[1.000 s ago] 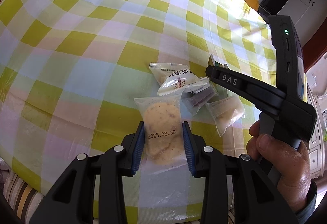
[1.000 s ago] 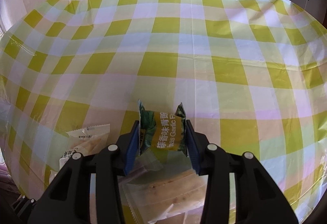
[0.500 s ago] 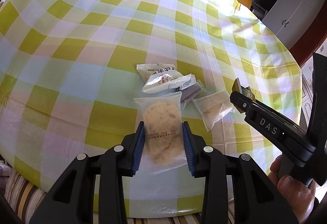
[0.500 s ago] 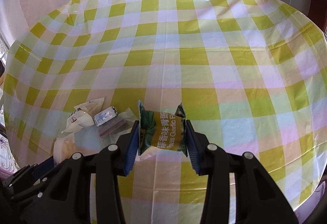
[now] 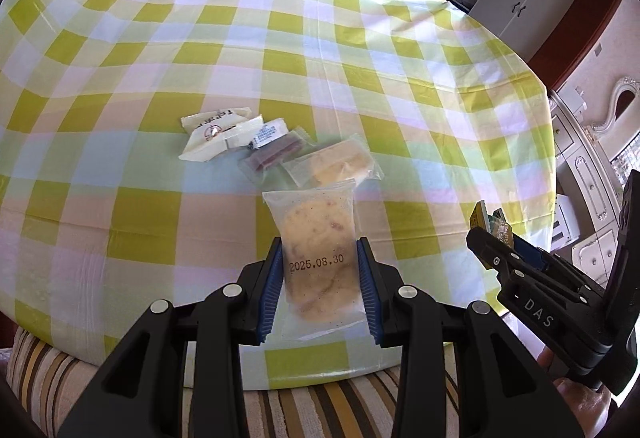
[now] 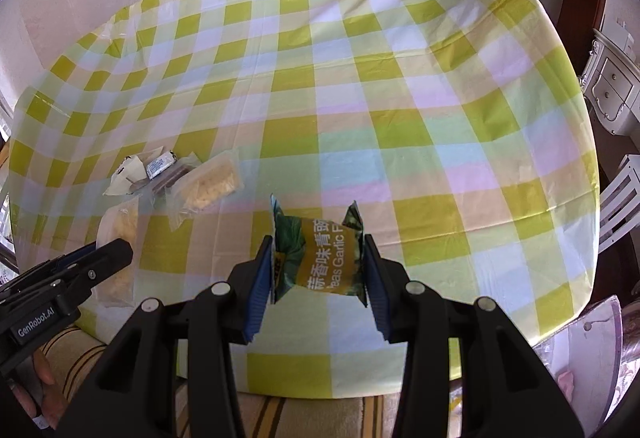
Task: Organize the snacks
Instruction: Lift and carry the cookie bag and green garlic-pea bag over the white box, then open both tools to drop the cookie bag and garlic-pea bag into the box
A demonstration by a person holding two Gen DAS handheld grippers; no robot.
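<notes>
Your left tool (image 5: 320, 286) is clamped on a clear cookie packet (image 5: 316, 258) stamped 2025.08.30, blue pads pressing both of its sides; you hold it above the near edge of the tabletop (image 5: 280, 38).

Your right tool (image 6: 318, 278) is closed on a green garlic pea packet (image 6: 320, 258), gripped at its two sides, also above the near edge.

Left on the checked cloth, bunched together: a white wrapped snack (image 5: 212, 136), a small white sachet (image 5: 269, 133), a dark bar in clear wrap (image 5: 276, 154) and a second clear cookie packet (image 5: 336, 166). The last lies just beyond your held cookie.
</notes>
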